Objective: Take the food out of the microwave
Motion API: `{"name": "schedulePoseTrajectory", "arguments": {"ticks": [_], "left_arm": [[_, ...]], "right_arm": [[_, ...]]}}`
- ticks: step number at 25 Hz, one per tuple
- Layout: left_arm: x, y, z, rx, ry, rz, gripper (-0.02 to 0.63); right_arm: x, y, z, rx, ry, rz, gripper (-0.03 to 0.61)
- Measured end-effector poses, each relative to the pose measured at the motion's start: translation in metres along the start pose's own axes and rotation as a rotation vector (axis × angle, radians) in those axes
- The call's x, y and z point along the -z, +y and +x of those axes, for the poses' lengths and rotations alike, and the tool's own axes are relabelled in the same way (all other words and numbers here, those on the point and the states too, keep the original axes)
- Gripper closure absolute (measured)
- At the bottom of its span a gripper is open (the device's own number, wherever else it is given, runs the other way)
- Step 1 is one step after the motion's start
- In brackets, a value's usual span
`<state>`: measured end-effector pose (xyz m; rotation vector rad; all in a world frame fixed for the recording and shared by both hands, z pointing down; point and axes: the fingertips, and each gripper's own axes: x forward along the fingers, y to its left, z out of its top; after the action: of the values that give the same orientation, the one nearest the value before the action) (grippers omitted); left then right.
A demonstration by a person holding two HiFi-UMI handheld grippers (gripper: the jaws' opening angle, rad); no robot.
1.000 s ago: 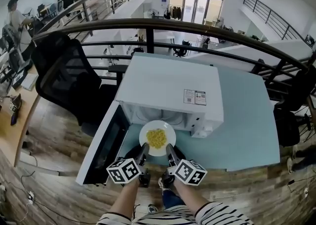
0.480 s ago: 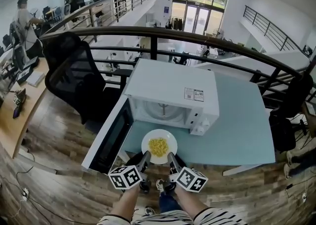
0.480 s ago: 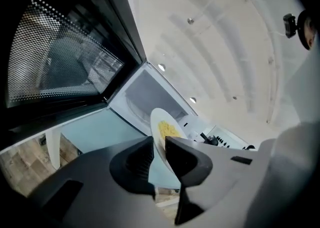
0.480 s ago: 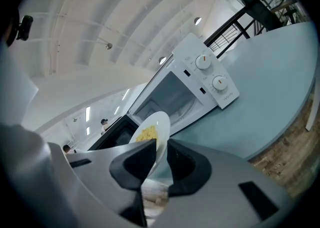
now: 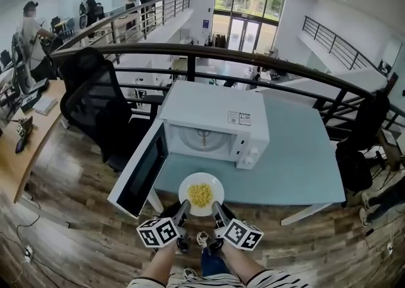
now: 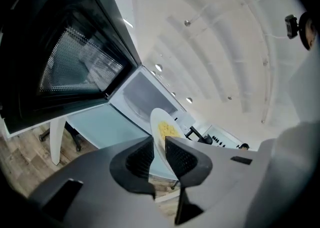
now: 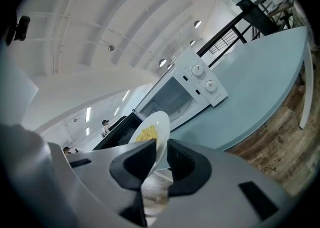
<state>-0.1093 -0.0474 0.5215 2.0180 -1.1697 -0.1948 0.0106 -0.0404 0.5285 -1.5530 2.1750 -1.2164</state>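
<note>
At the bottom of the head view two forearms in striped sleeves (image 5: pixel 273 276) reach up the frame side by side, each carrying tongs aimed slightly downward toward the tabletop. The left tongs (image 5: pixel 185 204) and the right tongs (image 5: pixel 216 205) sit close together, and both pairs clamp narrowly on the near rim of one white plate (image 5: pixel 187 185). In each gripper view the rim is pinched between the dark pads (image 6: pixel 142 158) (image 7: pixel 183 162). The plate carries one heap of yellow food (image 5: pixel 200 194) and sits in the lower middle of the frame, at the near edge of the pale blue tabletop (image 5: pixel 304 160), fully outside the oven. Beyond it stands one white microwave (image 5: pixel 215 112) with its cavity bare and its door (image 5: pixel 142 169) swung wide to the left. A black mesh chair (image 5: pixel 95 100) stands left of the tabletop on a wood-plank floor (image 5: pixel 63 217). A curved dark railing (image 5: pixel 253 57) runs behind, overlooking a bright, open hall. Several people (image 5: pixel 28 24) stand far off in the upper left.
</note>
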Motion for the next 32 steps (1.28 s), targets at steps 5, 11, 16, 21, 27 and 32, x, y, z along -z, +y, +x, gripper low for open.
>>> {"name": "schedulePoseTrajectory", "arguments": {"ticks": [5,11,16,21,27,32], "left_arm": [[0.012,-0.011,-0.011,0.021,0.012,0.007,0.531],[0.023,-0.021,-0.024,0.033,0.032,0.018,0.531],[0.033,-0.023,-0.038,0.024,0.038,0.019,0.531],[0.042,-0.021,-0.054,0.004,0.039,0.013,0.532],[0.056,-0.013,-0.069,-0.023,0.040,-0.002,0.534],[0.065,-0.009,-0.076,-0.036,0.043,-0.012,0.534]], "right_arm": [[0.004,0.000,-0.022,0.013,-0.014,-0.003,0.499],[0.013,-0.001,-0.040,0.015,-0.016,0.008,0.499],[0.024,-0.001,-0.052,0.015,0.001,0.009,0.499],[0.037,0.004,-0.060,0.002,0.024,0.011,0.499],[0.056,0.001,-0.068,0.001,0.049,0.021,0.499],[0.068,-0.003,-0.072,0.015,0.071,0.026,0.499]]}}
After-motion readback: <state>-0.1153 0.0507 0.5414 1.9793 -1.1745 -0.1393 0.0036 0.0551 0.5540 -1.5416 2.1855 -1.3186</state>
